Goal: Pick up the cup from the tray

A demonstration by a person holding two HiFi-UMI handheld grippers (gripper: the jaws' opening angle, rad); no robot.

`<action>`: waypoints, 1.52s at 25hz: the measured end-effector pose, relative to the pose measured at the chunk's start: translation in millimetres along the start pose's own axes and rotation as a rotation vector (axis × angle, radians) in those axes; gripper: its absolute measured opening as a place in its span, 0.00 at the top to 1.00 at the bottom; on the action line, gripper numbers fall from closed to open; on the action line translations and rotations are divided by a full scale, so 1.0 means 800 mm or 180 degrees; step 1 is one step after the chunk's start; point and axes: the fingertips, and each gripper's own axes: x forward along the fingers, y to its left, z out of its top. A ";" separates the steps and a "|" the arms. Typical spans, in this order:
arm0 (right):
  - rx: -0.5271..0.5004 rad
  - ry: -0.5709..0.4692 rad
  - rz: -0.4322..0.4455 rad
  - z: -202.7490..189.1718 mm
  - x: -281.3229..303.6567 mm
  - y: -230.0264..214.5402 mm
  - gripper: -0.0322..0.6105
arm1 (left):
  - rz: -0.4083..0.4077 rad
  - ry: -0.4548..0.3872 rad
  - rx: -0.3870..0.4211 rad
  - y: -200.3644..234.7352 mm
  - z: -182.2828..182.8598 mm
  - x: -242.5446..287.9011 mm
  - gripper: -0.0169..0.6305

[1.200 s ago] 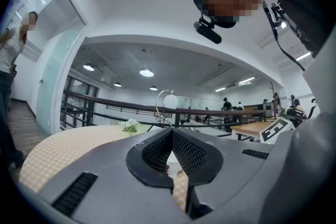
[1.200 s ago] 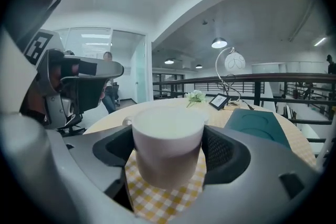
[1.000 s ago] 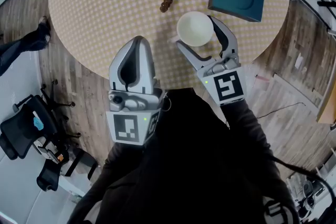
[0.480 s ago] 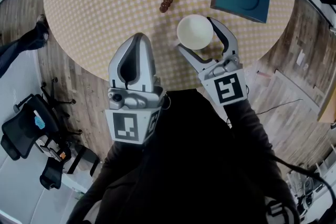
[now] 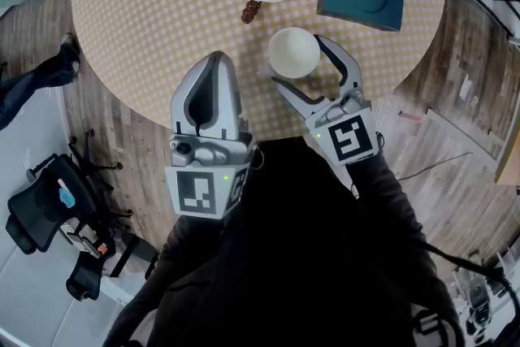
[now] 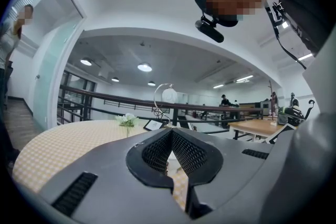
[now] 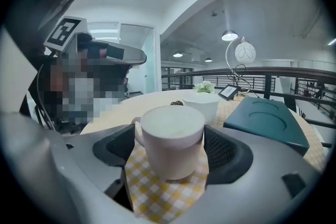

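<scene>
I'm watching the white cup (image 7: 170, 136) standing upright on the checkered tabletop (image 7: 157, 189) between the fingers (image 7: 227, 150) of my right gripper (image 7: 172, 150), which are standing spread around it, with the handle pointing at the left one. Behind it a white bowl (image 7: 202, 105) is sitting with a small dark lump (image 7: 177, 103) just beside it. A teal tray (image 7: 268, 120) is lying toward the tabletop's right edge.

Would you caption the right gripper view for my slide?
White cup on the checked table, between the right tool's jaws.
</scene>
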 end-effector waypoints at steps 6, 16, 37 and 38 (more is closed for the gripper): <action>0.0084 -0.0039 -0.0051 -0.002 -0.050 0.014 0.37 | -0.0003 -0.0026 0.0085 -0.006 0.009 -0.011 0.96; 0.0440 -0.0709 -0.0509 0.119 -0.154 -0.035 0.57 | -0.0105 -0.0102 0.0052 -0.065 0.056 -0.020 0.96; 0.0459 -0.1053 -0.1274 0.193 -0.243 -0.079 0.94 | -0.0305 -0.0207 0.0312 -0.137 0.118 -0.023 0.96; 0.0441 -0.1043 -0.1281 0.192 -0.243 -0.079 0.94 | -0.0302 -0.0202 0.0314 -0.137 0.118 -0.023 0.96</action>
